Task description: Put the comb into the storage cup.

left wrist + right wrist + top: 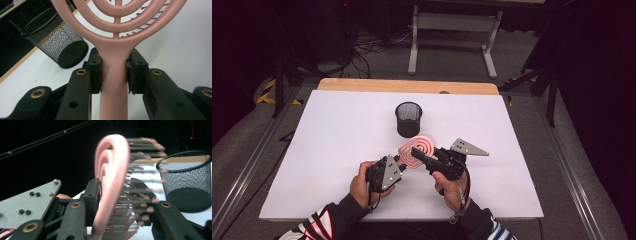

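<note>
White tabletop carries the work. Just in front of the mesh cup (408,119), the left gripper (113,72) is clenched on the pink hairbrush (417,149) at its stiff neck. The right gripper (120,192) straddles its head, bristles against one jaw; grip unclear. Light, rigid plastic, best held by the handle.

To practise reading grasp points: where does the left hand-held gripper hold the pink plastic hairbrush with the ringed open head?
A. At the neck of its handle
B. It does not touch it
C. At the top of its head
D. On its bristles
A: in the left gripper view, the left hand-held gripper is clamped on the pink plastic hairbrush just below its ringed head.
</note>
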Motion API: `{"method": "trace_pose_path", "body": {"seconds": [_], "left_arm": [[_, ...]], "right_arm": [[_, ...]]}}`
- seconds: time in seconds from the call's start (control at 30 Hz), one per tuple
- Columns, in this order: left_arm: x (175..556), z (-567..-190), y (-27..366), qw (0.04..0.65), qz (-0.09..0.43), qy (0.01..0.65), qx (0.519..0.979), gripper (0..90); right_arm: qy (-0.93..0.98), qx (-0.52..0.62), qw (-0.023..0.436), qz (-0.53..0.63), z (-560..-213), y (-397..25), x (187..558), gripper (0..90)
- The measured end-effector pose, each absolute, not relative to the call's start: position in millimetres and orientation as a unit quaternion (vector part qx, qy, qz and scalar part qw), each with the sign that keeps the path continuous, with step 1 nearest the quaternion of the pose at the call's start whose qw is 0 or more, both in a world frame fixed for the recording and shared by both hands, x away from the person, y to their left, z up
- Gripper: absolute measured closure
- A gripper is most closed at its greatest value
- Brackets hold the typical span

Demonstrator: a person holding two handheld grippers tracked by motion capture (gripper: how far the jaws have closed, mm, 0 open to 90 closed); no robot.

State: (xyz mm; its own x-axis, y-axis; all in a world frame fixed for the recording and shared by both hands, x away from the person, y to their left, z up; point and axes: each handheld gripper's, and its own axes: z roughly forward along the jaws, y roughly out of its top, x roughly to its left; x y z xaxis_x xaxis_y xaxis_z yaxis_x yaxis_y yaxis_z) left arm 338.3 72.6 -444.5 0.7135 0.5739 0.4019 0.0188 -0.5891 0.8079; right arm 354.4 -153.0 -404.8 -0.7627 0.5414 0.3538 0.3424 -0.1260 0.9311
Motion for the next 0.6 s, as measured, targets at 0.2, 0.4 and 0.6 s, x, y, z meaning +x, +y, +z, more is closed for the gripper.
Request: {"method": "trace_pose_path", "body": {"seconds": [0.2,0.4,0.6], "left_arm": [[337.7,-443.6,73.4,0.423,0.330,0.174,0.826,65.9],[336.8,-444.1,75.1,0.435,0.321,0.163,0.825,58.2],[335.3,-445.3,76.4,0.423,0.325,0.160,0.830,50.1]], "right_arm": [[0.658,0.332,0.080,0.671,-402.8,-154.1,353.4,62.3],[0.659,0.328,0.087,0.671,-400.0,-158.7,352.3,62.5],[0.667,0.316,0.098,0.668,-397.7,-161.4,349.4,62.5]]}}
